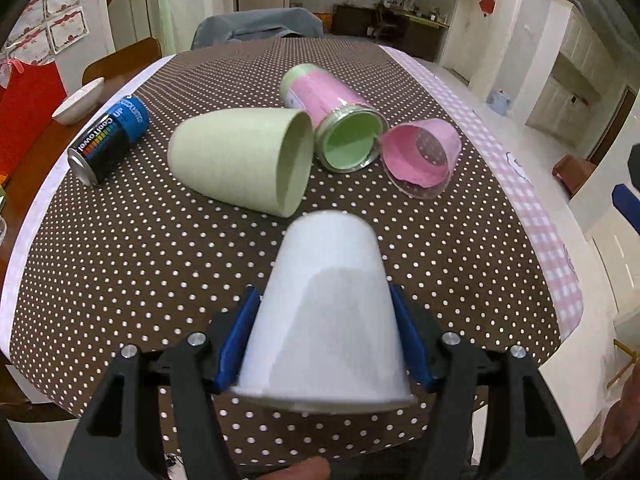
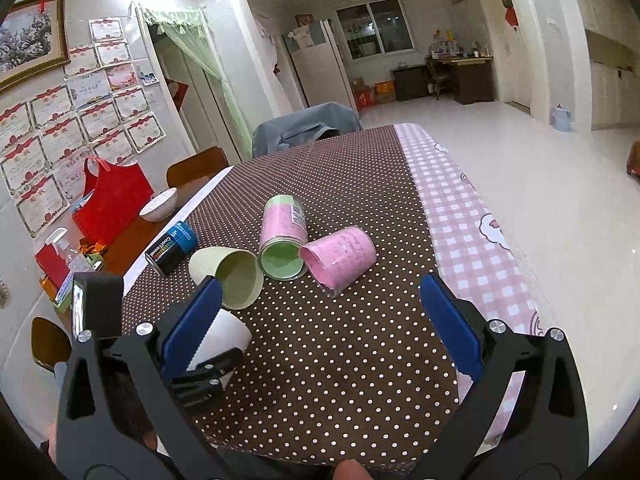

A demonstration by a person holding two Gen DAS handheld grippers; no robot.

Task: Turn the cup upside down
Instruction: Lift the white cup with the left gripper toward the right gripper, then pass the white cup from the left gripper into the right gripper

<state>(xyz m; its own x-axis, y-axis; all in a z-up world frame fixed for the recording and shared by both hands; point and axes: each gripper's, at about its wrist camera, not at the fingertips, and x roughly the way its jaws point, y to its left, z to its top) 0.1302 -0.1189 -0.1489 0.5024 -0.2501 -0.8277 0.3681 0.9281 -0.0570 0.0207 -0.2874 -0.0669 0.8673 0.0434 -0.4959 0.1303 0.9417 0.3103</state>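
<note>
My left gripper [image 1: 323, 336] is shut on a white paper cup [image 1: 326, 308]. The cup stands upside down, its closed base up and its rim down near the brown dotted tablecloth [image 1: 120, 264]; contact with the cloth is unclear. The blue pads [image 1: 236, 340] press both sides. In the right wrist view the white cup [image 2: 226, 334] shows at the lower left, partly hidden behind my right gripper's left finger. My right gripper [image 2: 320, 320] is open and empty, above the table's near part.
A pale green cup [image 1: 240, 158], a pink and green canister [image 1: 332, 120], a pink cup [image 1: 420, 156] and a blue-black can [image 1: 108, 140] lie on their sides farther back. A white bowl [image 1: 78, 102] and a red bag [image 2: 112, 200] sit at the left edge.
</note>
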